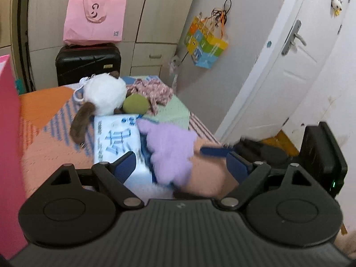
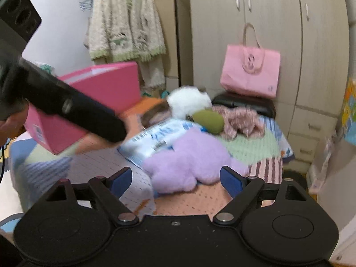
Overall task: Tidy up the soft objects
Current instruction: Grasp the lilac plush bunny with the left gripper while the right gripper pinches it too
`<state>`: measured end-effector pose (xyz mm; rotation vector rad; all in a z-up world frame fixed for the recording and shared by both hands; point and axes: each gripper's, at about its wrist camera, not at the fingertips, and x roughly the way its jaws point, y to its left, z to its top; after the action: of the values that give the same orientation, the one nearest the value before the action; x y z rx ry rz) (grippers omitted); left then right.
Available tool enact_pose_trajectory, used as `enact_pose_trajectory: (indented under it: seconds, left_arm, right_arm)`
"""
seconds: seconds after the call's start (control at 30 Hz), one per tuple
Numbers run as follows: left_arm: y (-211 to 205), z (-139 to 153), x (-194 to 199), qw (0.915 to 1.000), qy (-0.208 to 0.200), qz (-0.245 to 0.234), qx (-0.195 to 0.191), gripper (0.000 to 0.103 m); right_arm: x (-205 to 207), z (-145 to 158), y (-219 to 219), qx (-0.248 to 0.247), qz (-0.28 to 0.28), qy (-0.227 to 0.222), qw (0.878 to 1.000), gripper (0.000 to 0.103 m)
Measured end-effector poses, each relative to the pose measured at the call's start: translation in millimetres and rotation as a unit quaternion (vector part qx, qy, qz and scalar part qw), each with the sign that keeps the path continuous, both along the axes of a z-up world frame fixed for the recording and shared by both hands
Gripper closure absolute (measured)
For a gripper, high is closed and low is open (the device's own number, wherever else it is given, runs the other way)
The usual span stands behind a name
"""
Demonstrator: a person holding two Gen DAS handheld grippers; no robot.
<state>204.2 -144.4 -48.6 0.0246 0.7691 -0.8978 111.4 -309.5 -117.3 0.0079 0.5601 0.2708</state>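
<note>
Right now your left gripper (image 1: 180, 164) has its jaws spread wide with nothing pinched; the near end of the purple plush (image 1: 169, 149) sits in the gap between its blue pads (image 1: 124, 166), but neither pad presses on it. Your right gripper (image 2: 175, 178) is likewise released, jaws apart, with the same purple plush lying between and just beyond the fingertips, untouched as far as the blur allows.

On the bed's patchwork cover (image 1: 44, 142), the purple plush rests partly on a white-and-blue plastic pack (image 1: 115, 138), overlapping its right edge. Farther back, the white plush with a brown tail (image 1: 104, 95) sits against the far end of that pack, and a green round plush (image 1: 135, 104) is tucked just right of it, touching it. A crumpled pink patterned cloth (image 1: 153, 91) lies behind and to the right of the green one.

At the left of the bed stands a pink box (image 2: 93, 102), open side up. In the right wrist view your left gripper crosses in front of that box as a dark blurred bar.

Beyond the bed, a black suitcase (image 1: 89, 64) carries a pink tote bag (image 1: 95, 20) against the wardrobe (image 1: 155, 22).
</note>
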Motion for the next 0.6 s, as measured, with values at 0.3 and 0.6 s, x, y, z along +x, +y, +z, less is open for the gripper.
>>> enact_pose_trajectory:
  seconds: [0.3, 0.6]
  left_arm:
    - [-34, -25, 20, 0.9988, -0.033, -0.005, 0.037, 0.032]
    - [-43, -46, 32, 0.9985, 0.014, -0.004, 0.053, 0.06]
  right_arm:
    - [23, -14, 0, -0.012, -0.025, 0.042, 0.999, 0.009]
    - [31, -16, 6, -0.028, -0.039, 0.039, 0.998, 0.005]
